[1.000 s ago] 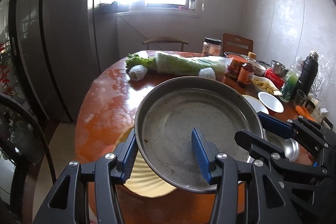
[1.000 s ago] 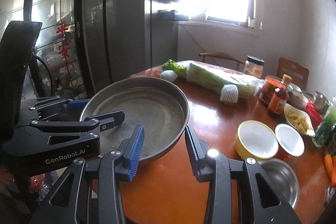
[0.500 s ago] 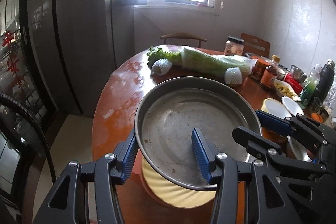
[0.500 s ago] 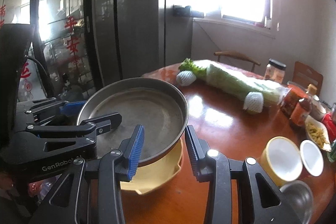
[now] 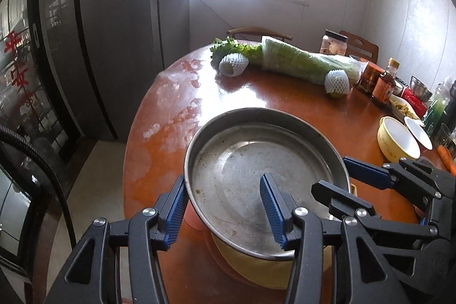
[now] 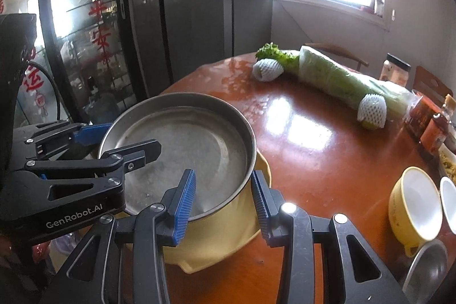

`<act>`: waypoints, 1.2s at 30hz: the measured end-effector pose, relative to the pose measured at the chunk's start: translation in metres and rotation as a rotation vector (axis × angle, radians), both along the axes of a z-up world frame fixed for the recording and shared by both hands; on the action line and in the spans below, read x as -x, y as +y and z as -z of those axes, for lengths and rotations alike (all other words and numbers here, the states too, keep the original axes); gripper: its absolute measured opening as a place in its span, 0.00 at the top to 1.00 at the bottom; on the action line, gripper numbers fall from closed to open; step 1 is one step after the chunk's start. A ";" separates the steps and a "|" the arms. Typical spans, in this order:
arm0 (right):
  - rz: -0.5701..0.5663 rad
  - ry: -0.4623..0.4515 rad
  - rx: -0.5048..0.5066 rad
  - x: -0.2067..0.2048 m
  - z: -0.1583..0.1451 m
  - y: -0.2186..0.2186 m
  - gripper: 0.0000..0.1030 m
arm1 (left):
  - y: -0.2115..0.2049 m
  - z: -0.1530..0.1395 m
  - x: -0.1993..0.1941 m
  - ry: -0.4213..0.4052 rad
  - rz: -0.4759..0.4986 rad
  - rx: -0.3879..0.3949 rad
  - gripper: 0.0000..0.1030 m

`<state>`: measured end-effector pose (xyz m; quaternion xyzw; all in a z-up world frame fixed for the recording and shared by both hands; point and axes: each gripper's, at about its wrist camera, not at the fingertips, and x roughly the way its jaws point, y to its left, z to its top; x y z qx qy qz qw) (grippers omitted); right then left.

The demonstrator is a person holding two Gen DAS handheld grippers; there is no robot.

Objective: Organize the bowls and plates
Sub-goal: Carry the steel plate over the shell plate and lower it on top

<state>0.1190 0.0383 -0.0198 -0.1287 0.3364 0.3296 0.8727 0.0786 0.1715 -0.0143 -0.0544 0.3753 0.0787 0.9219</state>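
**Metal pan over yellow basin: stacking in progress**

Round metal pan, shallow, dull grey, speckled with residue on its floor; held level-ish at the near edge of the surface, directly above a larger yellow basin. Contact with the basin: cannot tell. Gripped at the rim from two sides: left gripper part-closed, one finger inside and one outside the wall; right gripper likewise clamped on the opposite rim. Judged mid-task: one nesting nearly complete, release pending. Yet to be sorted: yellow bowl, white bowl, small steel bowl, well apart to the right.
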 end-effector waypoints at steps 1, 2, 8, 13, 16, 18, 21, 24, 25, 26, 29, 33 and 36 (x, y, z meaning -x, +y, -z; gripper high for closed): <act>0.000 0.006 0.002 -0.001 0.002 0.000 0.60 | 0.000 0.002 -0.001 0.004 0.000 0.002 0.50; -0.001 0.013 0.002 -0.002 0.004 -0.001 0.60 | 0.000 0.002 -0.002 0.004 0.000 0.003 0.50; 0.000 0.026 0.012 -0.004 0.011 -0.002 0.60 | -0.004 0.008 -0.004 0.012 0.010 -0.007 0.51; 0.002 0.020 0.027 -0.003 0.014 -0.004 0.60 | -0.006 0.011 -0.002 0.020 0.017 -0.005 0.51; 0.001 0.014 0.034 -0.002 0.014 -0.004 0.60 | -0.007 0.011 -0.001 0.021 0.022 -0.007 0.51; 0.000 0.013 0.037 -0.001 0.014 -0.005 0.60 | -0.007 0.011 0.000 0.021 0.027 -0.006 0.51; -0.001 0.008 0.043 0.002 0.014 -0.006 0.59 | -0.009 0.010 0.002 0.023 0.035 -0.006 0.51; 0.000 0.006 0.047 0.003 0.014 -0.008 0.59 | -0.011 0.011 0.005 0.027 0.043 -0.004 0.51; 0.001 0.007 0.047 0.002 0.014 -0.009 0.59 | -0.011 0.011 0.006 0.027 0.045 -0.004 0.51; 0.003 0.008 0.048 0.002 0.014 -0.009 0.59 | -0.012 0.011 0.007 0.028 0.047 -0.003 0.51; 0.005 0.010 0.047 0.001 0.014 -0.011 0.60 | -0.014 0.012 0.008 0.037 0.051 -0.005 0.51; 0.006 0.016 0.048 0.000 0.014 -0.012 0.60 | -0.015 0.014 0.008 0.048 0.056 -0.003 0.52; 0.008 0.017 0.051 -0.001 0.015 -0.013 0.60 | -0.016 0.015 0.009 0.055 0.061 -0.003 0.52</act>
